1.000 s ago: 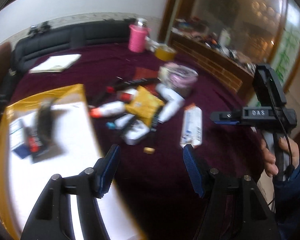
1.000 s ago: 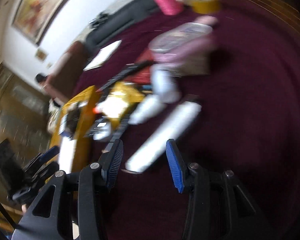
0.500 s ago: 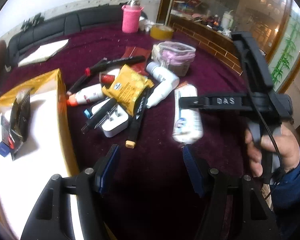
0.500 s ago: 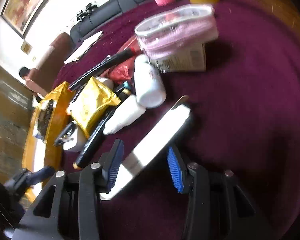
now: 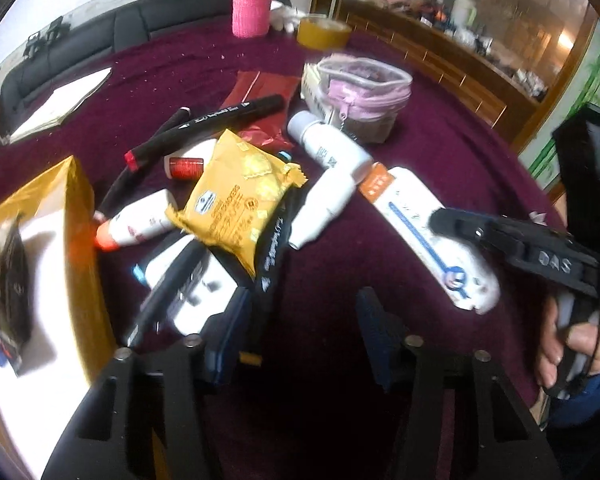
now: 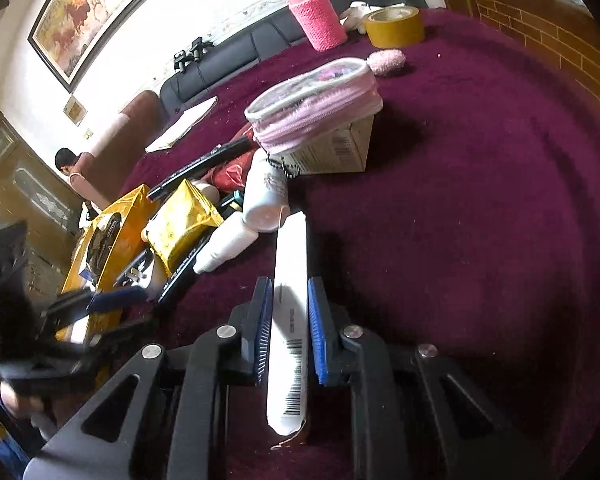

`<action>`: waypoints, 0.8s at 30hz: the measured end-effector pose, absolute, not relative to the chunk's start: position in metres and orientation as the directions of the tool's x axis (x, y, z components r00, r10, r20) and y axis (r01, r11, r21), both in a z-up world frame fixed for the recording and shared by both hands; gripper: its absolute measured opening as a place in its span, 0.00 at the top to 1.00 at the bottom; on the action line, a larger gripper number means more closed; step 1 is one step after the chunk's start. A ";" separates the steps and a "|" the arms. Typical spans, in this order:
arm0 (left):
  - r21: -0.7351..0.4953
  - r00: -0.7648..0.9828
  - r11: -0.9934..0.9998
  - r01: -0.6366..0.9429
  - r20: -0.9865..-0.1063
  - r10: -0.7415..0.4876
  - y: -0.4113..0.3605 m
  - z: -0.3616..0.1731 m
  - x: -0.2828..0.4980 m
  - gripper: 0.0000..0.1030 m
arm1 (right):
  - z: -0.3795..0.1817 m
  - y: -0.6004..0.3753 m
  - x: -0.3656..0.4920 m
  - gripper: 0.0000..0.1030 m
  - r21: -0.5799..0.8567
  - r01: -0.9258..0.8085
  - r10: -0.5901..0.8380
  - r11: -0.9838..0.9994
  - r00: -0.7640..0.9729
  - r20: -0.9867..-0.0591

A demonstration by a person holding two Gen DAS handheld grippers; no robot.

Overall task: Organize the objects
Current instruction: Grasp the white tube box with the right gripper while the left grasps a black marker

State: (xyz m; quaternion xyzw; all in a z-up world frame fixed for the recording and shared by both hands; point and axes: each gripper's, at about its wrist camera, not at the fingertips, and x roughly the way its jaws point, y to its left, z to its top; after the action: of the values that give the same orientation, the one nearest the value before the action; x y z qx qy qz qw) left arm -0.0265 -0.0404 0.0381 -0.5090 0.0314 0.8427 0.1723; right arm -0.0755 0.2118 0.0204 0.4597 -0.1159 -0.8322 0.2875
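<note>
A long white toothpaste box [image 6: 290, 248] with an orange end lies on the dark red tablecloth [image 6: 460, 220], right of a pile of items. My right gripper [image 6: 289, 292] is shut on it, blue pads pressing both long sides; in the left wrist view the same gripper [image 5: 456, 220] sits over the box [image 5: 412, 216]. My left gripper [image 5: 300, 332] hangs low over the near edge of the pile, jaws closing. The yellow-tipped end of a black marker [image 5: 274, 248] lies just inside its left pad, unpressed.
The pile holds a yellow snack packet [image 5: 236, 200], white bottles [image 5: 328, 148], more black markers [image 5: 220, 116] and a white charger [image 5: 196, 288]. A gold-edged white tray [image 5: 80, 208] is at the left. Behind stand a pink pouch [image 5: 364, 80], tape roll [image 5: 324, 32] and pink-sleeved bottle [image 5: 250, 8].
My right gripper's jaws have closed onto the toothpaste box. My left gripper has moved forward and down toward the pile, and its jaws have narrowed.
</note>
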 end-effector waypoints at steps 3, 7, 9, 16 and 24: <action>-0.069 -0.401 -0.940 -0.335 -0.892 0.209 -0.034 0.032 -0.037 0.72 | 0.013 0.212 -0.077 0.85 0.471 0.367 -0.593 -0.802 -0.394 -0.702; -0.052 -0.360 -0.932 -0.360 -0.913 0.190 -0.028 0.022 -0.047 0.87 | 0.009 0.211 -0.077 0.84 0.453 0.386 -0.584 -0.804 -0.369 -0.723; -0.040 -0.371 -0.934 -0.354 -0.911 0.180 -0.023 0.022 -0.048 0.87 | 0.009 0.206 -0.077 0.84 0.431 0.398 -0.571 -0.810 -0.370 -0.733; 0.007 -0.448 -0.955 -0.296 -0.884 0.133 -0.013 0.021 -0.033 0.87 | 0.013 0.184 -0.073 0.84 0.257 0.458 -0.455 -0.851 -0.400 -0.796; -0.006 -0.473 -0.969 -0.248 -0.872 0.126 -0.014 0.022 -0.037 0.89 | 0.014 0.179 -0.062 0.88 0.157 0.485 -0.403 -0.860 -0.456 -0.794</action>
State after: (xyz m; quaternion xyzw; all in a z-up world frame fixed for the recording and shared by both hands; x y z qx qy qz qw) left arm -0.0368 -0.0140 0.0222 -0.5014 0.0608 0.8561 0.1093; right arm -0.0617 0.1794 0.0139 0.4518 0.0459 -0.8520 0.2606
